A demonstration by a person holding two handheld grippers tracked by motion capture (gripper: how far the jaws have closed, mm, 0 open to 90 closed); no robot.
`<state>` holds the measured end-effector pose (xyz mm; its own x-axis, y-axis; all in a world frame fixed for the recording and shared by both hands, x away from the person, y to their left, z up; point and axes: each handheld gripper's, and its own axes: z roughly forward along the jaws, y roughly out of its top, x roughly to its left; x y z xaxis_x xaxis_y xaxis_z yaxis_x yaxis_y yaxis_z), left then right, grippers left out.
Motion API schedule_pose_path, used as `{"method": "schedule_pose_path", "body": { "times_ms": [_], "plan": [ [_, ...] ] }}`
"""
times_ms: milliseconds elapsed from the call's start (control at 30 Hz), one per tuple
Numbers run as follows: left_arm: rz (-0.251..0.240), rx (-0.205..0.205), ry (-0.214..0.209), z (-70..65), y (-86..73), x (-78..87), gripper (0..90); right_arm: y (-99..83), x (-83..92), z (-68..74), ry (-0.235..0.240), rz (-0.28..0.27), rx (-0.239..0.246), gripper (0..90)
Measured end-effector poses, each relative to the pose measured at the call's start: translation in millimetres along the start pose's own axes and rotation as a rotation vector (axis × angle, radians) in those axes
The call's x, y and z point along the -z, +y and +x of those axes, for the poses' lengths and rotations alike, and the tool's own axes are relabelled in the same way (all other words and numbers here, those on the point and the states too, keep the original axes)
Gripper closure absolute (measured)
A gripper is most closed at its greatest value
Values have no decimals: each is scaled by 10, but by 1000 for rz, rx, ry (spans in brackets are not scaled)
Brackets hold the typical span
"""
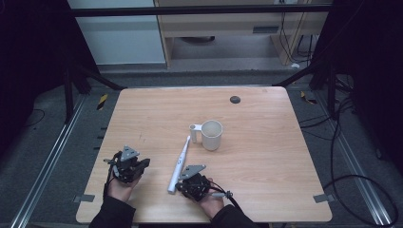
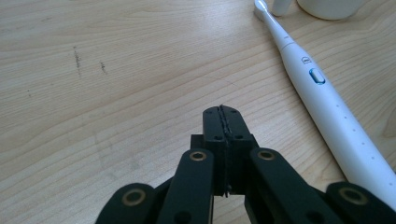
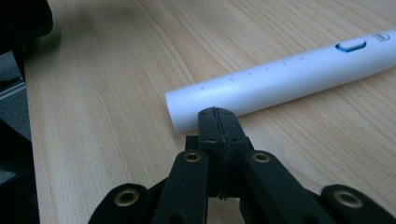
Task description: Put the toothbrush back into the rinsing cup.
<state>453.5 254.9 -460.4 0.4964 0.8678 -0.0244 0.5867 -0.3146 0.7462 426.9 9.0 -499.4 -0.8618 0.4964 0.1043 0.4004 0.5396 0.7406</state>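
With both tongs clenched empty, right tongs just beside the base of the toothbrush lying on the worktop near the cup, left tongs apart: open wide before straddling the handle squarely.

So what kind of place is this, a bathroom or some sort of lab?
Most likely a lab or recording rig, not a bathroom. A bare wooden table stands inside a dark metal frame, loose cables trail across the grey floor, and a person holds a gripper in each hand beside an electric toothbrush and cup.
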Motion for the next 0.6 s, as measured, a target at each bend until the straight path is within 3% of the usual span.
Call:
{"method": "schedule_pose_path", "body": {
  "times_ms": [400, 600],
  "plan": [
    [0, 4, 1, 4, 0, -7, 890, 19, -1, 25, 4, -8, 7, 900],
    [-3, 5, 5, 13, 16, -2, 889, 43, 328, -135, -60, -68, -13, 898]
  ]
}}
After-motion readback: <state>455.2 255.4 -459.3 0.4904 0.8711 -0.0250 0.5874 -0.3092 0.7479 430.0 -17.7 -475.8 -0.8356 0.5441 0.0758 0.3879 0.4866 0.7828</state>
